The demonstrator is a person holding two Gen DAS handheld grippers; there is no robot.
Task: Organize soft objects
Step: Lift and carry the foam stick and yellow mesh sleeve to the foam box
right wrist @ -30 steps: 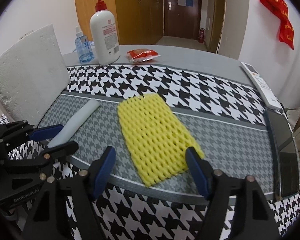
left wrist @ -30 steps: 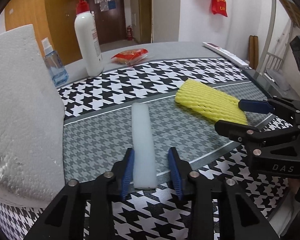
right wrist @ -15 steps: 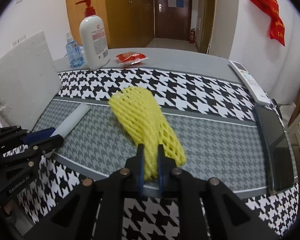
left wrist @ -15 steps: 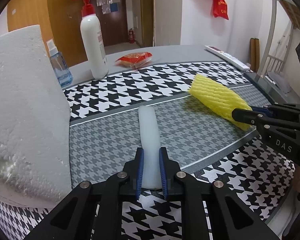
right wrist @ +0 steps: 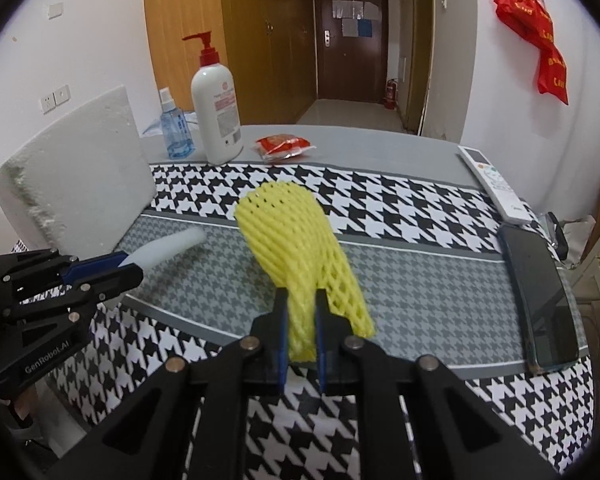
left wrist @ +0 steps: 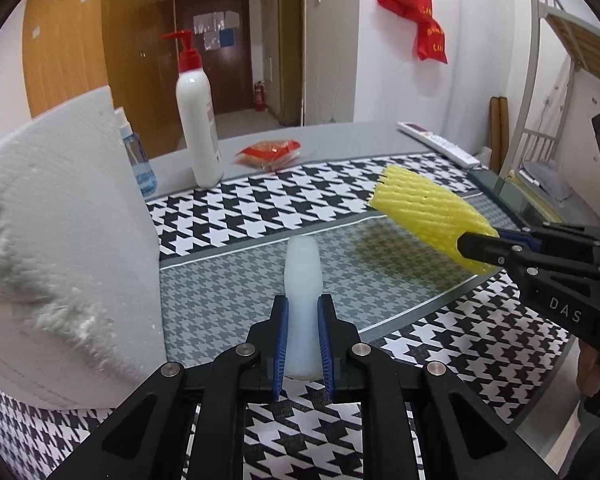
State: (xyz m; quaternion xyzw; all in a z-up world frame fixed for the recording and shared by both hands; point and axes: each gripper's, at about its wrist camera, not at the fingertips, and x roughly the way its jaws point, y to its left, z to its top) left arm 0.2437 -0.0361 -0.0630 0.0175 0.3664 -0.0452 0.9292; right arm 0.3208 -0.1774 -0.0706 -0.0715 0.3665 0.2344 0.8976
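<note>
My left gripper [left wrist: 302,312] is shut on the near end of a white foam strip [left wrist: 302,280] and holds it lifted off the houndstooth cloth; the strip also shows in the right wrist view [right wrist: 168,249], sticking out of the left gripper [right wrist: 134,266]. My right gripper [right wrist: 301,304] is shut on the near end of a yellow foam net sleeve [right wrist: 296,236], raised above the table. In the left wrist view the sleeve [left wrist: 424,210] juts left from the right gripper [left wrist: 484,246].
A large white foam block [left wrist: 52,240] stands at the left, also in the right wrist view [right wrist: 80,176]. A pump bottle [right wrist: 216,120], blue spray bottle [right wrist: 175,130] and red snack packet [right wrist: 282,146] stand at the back. A remote [right wrist: 494,184] and phone [right wrist: 540,300] lie right.
Both grippers closed, the left on the foam strip and the right on the yellow sleeve, and then lifted them off the cloth.
</note>
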